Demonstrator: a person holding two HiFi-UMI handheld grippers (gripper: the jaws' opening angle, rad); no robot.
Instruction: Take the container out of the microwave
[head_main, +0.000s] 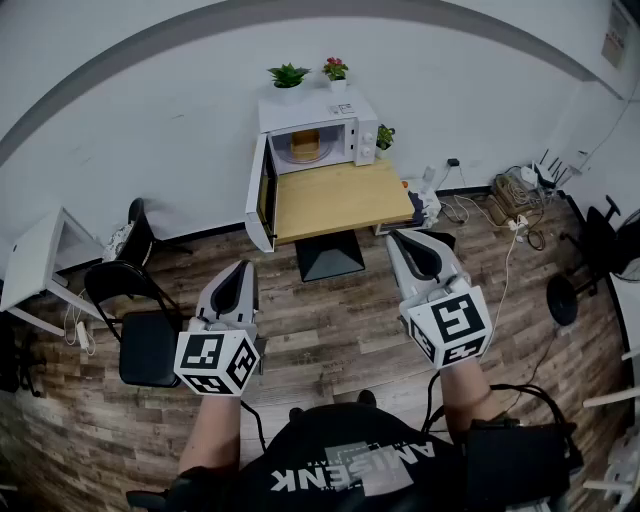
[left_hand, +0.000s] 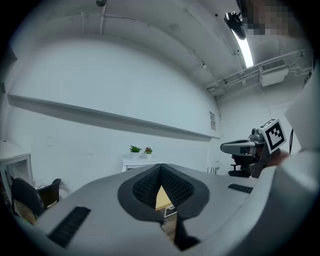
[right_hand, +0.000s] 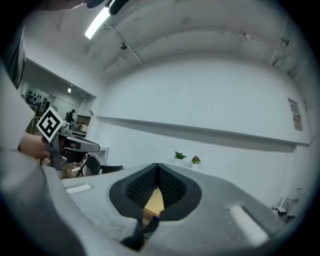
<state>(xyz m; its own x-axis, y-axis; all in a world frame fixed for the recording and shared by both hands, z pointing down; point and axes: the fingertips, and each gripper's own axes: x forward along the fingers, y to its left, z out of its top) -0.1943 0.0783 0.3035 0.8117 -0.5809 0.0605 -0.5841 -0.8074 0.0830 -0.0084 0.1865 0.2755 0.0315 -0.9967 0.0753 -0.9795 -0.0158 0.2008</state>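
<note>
At about 9 o'clock in the head view, a white side table stands near the wall. A black chair sits just beside it, toward 4 o'clock, on the wood-plank floor.

The left tool is held level at roughly 7 o'clock and points toward 12. In the left gripper view its jaws are pressed together with nothing between them. Only a sliver of the wooden worktop shows through the notch under the tips.

At 12 o'clock, well apart from both tools, the white microwave sits at the far edge of that worktop, against the wall. Its door hangs wide open toward 9 o'clock. The container, yellowish in colour, rests inside the cavity, and neither tool touches it.

A green potted plant and a pink-flowering potted plant stand side by side on top of the microwave. A third small plant stands at the microwave's 3 o'clock side.

The right tool is held level at about 5 o'clock and also points toward 12. In the right gripper view its jaws are pressed together and grip nothing.

Toward 2 o'clock, a tangle of cables lies on the floor by the wall.
</note>
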